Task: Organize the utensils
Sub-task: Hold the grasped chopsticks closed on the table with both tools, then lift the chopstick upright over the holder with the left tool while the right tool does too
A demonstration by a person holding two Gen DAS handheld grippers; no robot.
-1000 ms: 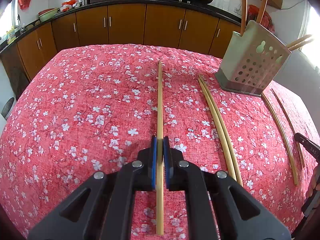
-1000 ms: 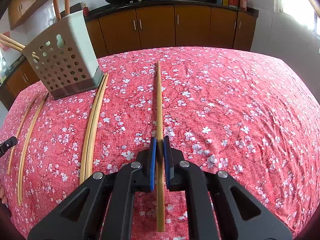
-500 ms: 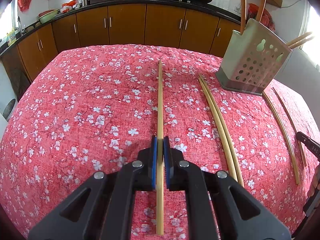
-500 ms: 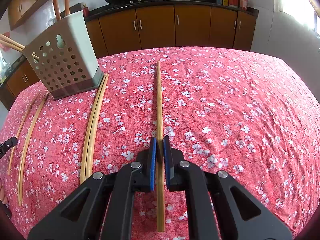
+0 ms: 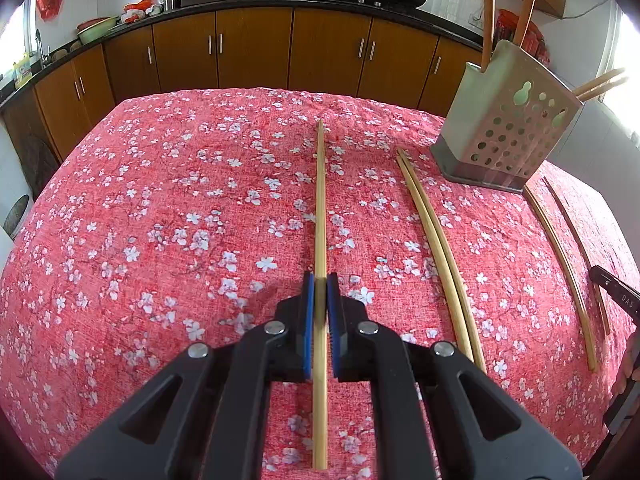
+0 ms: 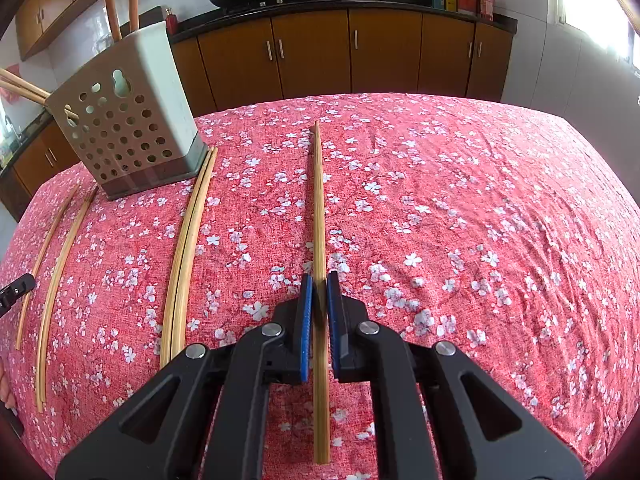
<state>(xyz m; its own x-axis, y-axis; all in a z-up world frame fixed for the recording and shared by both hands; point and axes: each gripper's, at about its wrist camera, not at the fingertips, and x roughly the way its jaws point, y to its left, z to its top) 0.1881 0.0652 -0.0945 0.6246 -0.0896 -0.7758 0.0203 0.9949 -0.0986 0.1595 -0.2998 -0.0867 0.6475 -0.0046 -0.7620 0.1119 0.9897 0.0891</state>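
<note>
My left gripper [image 5: 320, 286] is shut on a bamboo chopstick [image 5: 320, 200] that points forward over the red floral tablecloth. My right gripper [image 6: 319, 284] is shut on another bamboo chopstick [image 6: 318, 200], also pointing forward. A perforated grey utensil holder [image 5: 512, 132] stands at the far right in the left wrist view and at the far left [image 6: 128, 128] in the right wrist view; chopsticks stick out of it. A pair of chopsticks [image 5: 436, 240] lies beside the holder, also shown in the right wrist view [image 6: 188, 248]. Two more chopsticks [image 5: 560, 264] lie past it.
The red floral tablecloth [image 5: 160, 220] covers the table. Brown kitchen cabinets [image 5: 256, 52] under a black counter with woks run behind it. The tip of the other gripper [image 5: 616, 294] shows at the right edge of the left wrist view, and another tip [image 6: 16, 286] at the left edge of the right wrist view.
</note>
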